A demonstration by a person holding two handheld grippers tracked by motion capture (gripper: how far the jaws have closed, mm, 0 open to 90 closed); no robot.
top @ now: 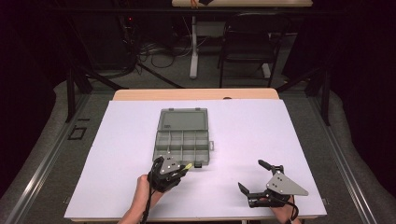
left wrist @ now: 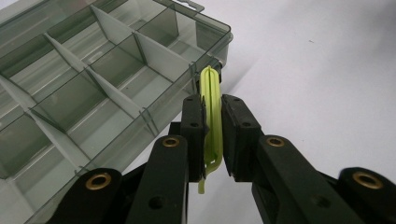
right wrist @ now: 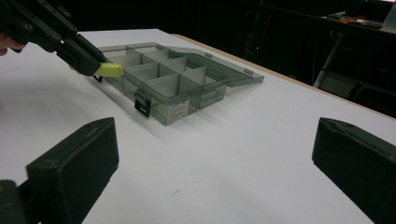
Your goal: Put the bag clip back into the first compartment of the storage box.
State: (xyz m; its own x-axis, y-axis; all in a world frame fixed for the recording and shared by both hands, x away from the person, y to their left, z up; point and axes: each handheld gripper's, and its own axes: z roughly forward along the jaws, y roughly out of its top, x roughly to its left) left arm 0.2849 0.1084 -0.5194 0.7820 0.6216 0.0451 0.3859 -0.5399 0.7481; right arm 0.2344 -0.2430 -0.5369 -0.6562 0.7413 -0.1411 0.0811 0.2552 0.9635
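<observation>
Table: white tabletop, with a wooden edge showing along the far side.
Organizer box: smoky transparent plastic organizer box, lying open near the middle of the table; its lid is folded back flat toward the far side; white dividers split the tray into compartments, all seen bare.
Latches: two dark latches on the near wall of the box.
Left gripper: left gripper sits just at the near right corner of the box, its jaws pinched narrow on a yellow-green clip; the clip's tip pokes out past the jaw ends, above the table beside the box corner.
Right gripper: right gripper rests low over bare table, well apart from the box, jaws spread wide with nothing between them.
Background: a dark chair and cables beyond the table.
</observation>
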